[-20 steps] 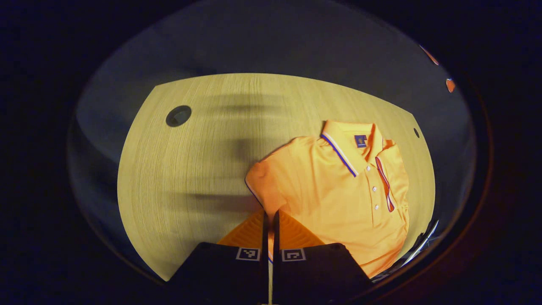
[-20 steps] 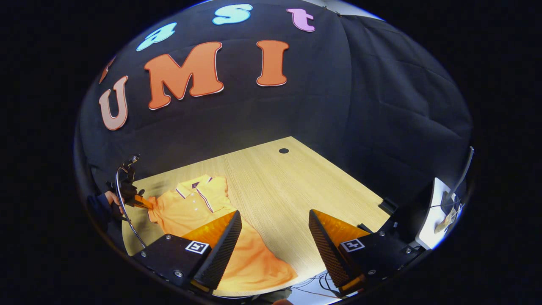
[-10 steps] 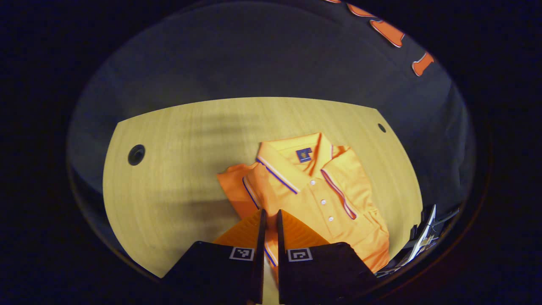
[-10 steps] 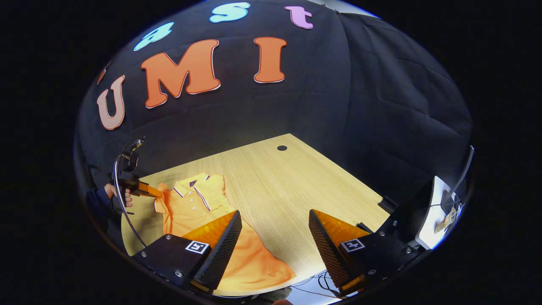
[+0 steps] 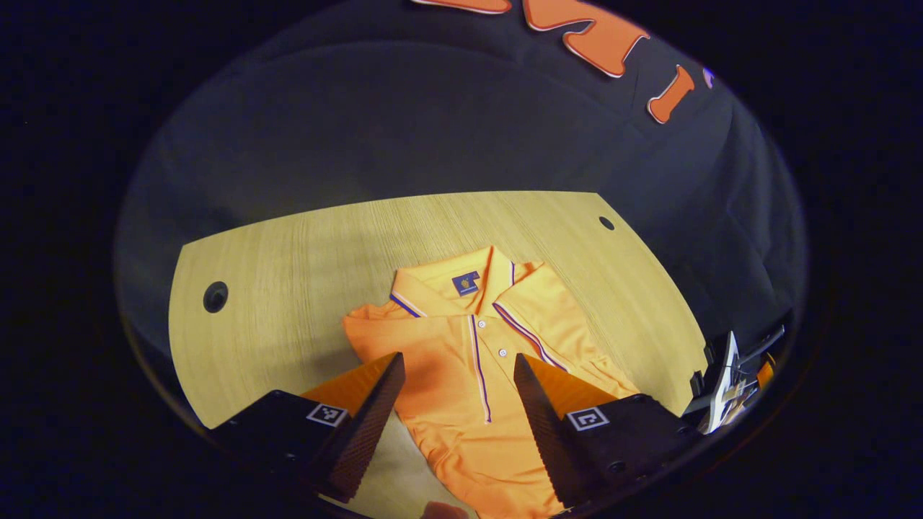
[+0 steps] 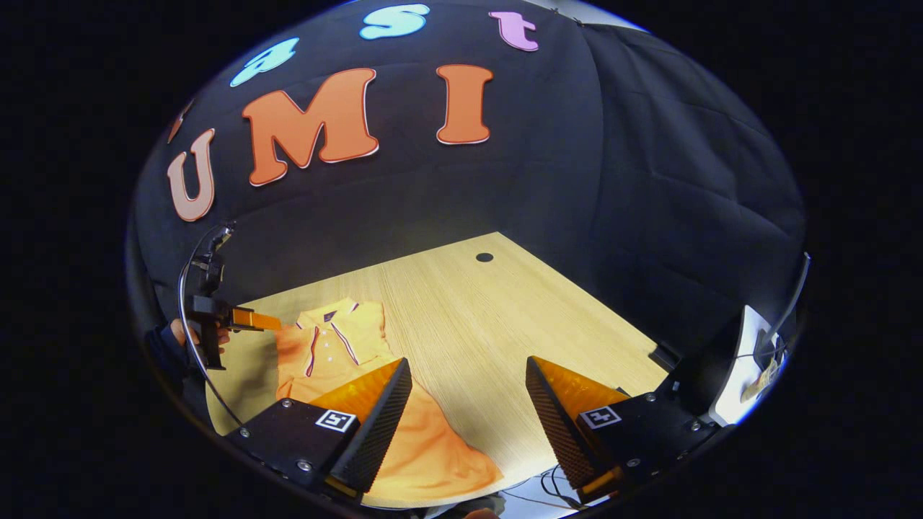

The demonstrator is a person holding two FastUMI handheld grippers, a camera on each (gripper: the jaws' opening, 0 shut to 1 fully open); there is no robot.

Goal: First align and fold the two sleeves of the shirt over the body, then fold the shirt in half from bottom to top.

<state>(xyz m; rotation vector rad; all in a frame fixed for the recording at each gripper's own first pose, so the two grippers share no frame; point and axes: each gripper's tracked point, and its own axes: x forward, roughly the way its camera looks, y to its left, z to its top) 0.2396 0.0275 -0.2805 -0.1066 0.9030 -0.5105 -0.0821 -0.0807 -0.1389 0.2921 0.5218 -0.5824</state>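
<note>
The orange polo shirt with striped collar and placket (image 5: 476, 360) lies flat on the pale wooden table (image 5: 288, 252), collar toward twelve o'clock, both sleeves apparently folded over the body. The left gripper (image 5: 457, 393) hovers above it, fingers spread, holding nothing. The right gripper (image 6: 469, 400) waits at the hem, likewise spread. Next likely: pinch the hem corners and carry them to the collar.

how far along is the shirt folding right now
Both sleeves look folded over the body: in the left gripper view the shirt lies as a narrow strip on the table, no sleeve sticking out. Nothing is in hand: the left gripper is open above the chest, and the right gripper is open over bare table. Left to do: the bottom-to-top fold, since the hem lies stretched out.
</note>
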